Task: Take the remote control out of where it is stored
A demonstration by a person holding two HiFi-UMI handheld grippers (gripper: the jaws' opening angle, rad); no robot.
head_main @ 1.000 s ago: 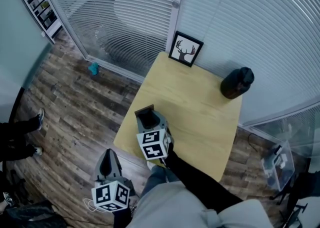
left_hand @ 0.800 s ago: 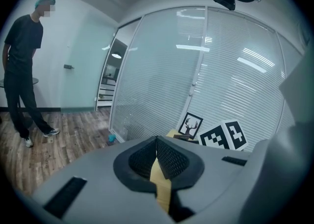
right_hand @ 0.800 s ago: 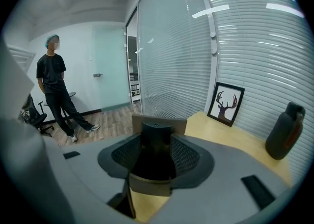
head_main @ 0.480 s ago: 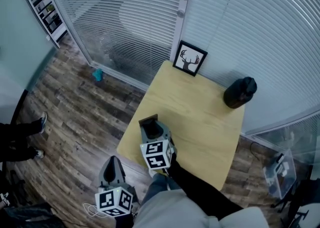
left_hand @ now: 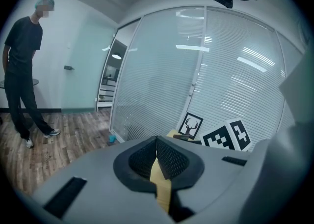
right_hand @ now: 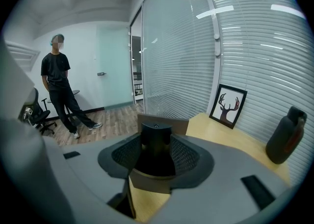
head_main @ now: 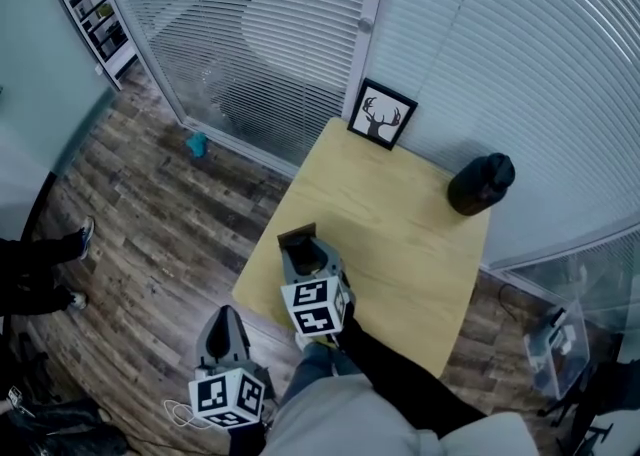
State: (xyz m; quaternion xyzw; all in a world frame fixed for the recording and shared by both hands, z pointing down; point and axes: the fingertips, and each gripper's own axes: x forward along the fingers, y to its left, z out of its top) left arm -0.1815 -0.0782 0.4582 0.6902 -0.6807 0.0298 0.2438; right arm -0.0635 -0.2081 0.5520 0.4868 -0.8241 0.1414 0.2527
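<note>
A black remote control [right_hand: 156, 142] stands upright in a small brown open box [right_hand: 179, 125] near the wooden table's [head_main: 400, 234] near left edge. My right gripper [right_hand: 157, 152] reaches down over that box [head_main: 297, 237], and its pads sit against both sides of the remote's top end. In the head view the right gripper [head_main: 300, 249] hides most of the remote. My left gripper [head_main: 222, 314] hangs lower left, off the table and above the floor. In its own view the left gripper [left_hand: 157, 156] has its pads together with nothing held.
A framed deer picture [head_main: 381, 115] leans on the glass wall at the table's far edge. A black jug [head_main: 480, 184] stands at the far right corner. A person [right_hand: 61, 95] stands across the room. A teal object [head_main: 196, 145] lies on the floor.
The head view has shifted slightly. Both grippers keep their places, the right one over the box and the left one off the table.
</note>
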